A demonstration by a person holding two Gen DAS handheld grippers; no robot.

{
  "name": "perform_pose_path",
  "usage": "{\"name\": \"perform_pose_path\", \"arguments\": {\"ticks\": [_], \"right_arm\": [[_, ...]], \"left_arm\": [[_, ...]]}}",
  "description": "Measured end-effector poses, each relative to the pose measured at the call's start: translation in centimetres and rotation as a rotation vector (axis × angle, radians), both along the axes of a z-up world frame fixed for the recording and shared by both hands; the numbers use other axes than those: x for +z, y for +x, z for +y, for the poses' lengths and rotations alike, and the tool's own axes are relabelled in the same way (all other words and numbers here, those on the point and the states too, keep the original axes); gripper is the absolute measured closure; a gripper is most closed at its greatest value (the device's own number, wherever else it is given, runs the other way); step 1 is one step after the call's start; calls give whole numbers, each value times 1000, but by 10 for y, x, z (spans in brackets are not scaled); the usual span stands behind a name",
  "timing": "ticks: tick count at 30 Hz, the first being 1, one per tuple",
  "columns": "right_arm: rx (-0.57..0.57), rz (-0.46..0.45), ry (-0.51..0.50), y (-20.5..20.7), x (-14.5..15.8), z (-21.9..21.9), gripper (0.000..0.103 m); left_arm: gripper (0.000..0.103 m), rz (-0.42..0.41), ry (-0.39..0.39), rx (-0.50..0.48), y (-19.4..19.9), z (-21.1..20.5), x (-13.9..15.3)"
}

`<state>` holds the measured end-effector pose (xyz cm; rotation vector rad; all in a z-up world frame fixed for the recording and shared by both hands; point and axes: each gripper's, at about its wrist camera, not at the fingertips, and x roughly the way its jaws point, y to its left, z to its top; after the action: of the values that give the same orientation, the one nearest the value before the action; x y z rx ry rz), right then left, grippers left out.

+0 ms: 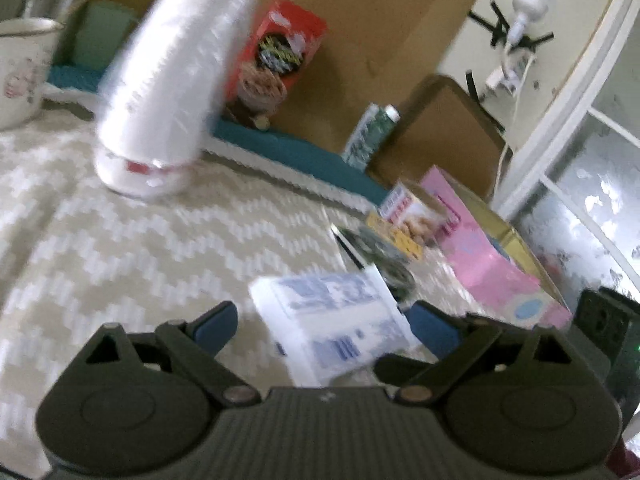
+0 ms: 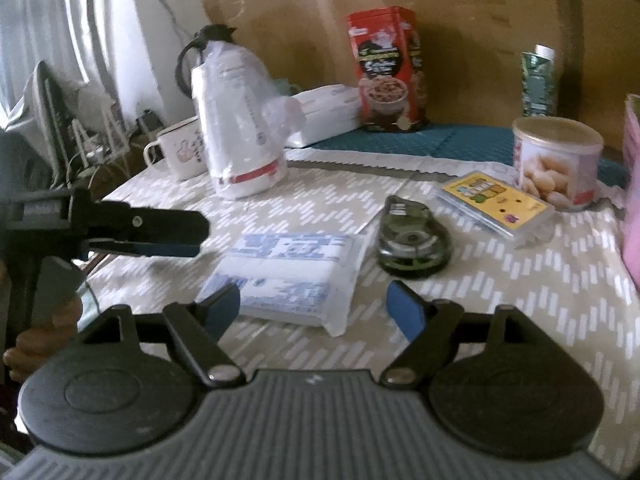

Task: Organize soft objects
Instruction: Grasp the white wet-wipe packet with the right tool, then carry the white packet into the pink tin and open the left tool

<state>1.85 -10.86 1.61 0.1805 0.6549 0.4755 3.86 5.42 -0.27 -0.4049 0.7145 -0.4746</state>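
**Both grippers open over the tissue pack on the patterned table**

The table [image 2: 520,280] is covered by a beige cloth with a white zigzag pattern, and a teal mat [image 2: 400,142] runs along its far edge in front of a large cardboard sheet [image 2: 460,20]. Toward the far left stands a tall sleeve of white cups [image 2: 240,120] wrapped in clear plastic, upright on the cloth, with a white enamel mug [image 2: 180,152] just beside it on the left. Behind them, on the mat, a red cereal box [image 2: 386,68] stands upright.

The task's soft thing, a white and blue tissue pack [image 2: 288,276], lies flat near the middle of the cloth. In the right wrist view the right gripper [image 2: 320,308] hovers just short of it with its jaws spread wide, one blue pad at the pack's near left corner and the other well to its right; nothing is held. The left gripper [image 1: 324,328] likewise has its jaws apart, the pack [image 1: 336,320] lying between and just ahead of them, though blur hides whether either pad touches it.

To the right of the pack rest a round snack tin [image 2: 558,160], a yellow card box [image 2: 496,204] and, smallest, a dark green tape dispenser [image 2: 414,240], just beside the pack.
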Motion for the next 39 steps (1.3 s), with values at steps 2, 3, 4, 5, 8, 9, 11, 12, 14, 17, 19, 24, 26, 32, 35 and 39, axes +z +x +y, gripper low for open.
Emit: {"name": "perform_pose_path", "arguments": {"ticks": [2,3,4,5,8,9,11,12,14,17,19,24,26,32,35,39], "right_arm": [[16,-7,-32,0,1,6,20],[29,-13,-48,0,1,10,20],[39,-17,-66,-1,2,13,20],[46,-21,-83,-1,2,15,19],[67,-32,-127,-3,2,22,19],[78,-37,-142,-3,2,25,19],[86,-49,-179,-4,2,30,20],[87,-54,-191,-5,2,32,22],[77,-60,-197,-5,2,32,26],[46,-63,-183,-4,2,28,39],[37,-64,-176,-5,2,27,45],[18,-57,-187,-13,3,29,47],[6,-60,-202,-21,4,29,48],[-59,-54,-221,-48,4,11,48],[-96,-51,-239,-61,4,1,48],[-112,-58,-246,-75,2,-5,44]], "left_arm": [[7,-6,19,0,-1,-7,-1],[7,-10,32,-2,-1,-11,-1],[7,-9,34,-3,-2,-12,-1],[7,-7,27,-7,-3,-12,-2],[12,8,-5,-30,-4,-14,-3],[12,7,-2,-34,-5,-17,-3],[11,-5,35,-31,-6,-24,-1],[12,-9,47,-31,-7,-26,-1],[13,-10,56,-28,-7,-28,0],[15,-1,42,-39,-8,-30,0],[15,-5,56,-42,-10,-34,0],[15,-2,54,-67,-15,-41,1],[15,-1,46,-89,-17,-45,1],[15,-2,34,-197,-24,-70,0],[15,-10,48,-229,-26,-81,-1],[7,-6,47,-226,-23,-82,0]]}}
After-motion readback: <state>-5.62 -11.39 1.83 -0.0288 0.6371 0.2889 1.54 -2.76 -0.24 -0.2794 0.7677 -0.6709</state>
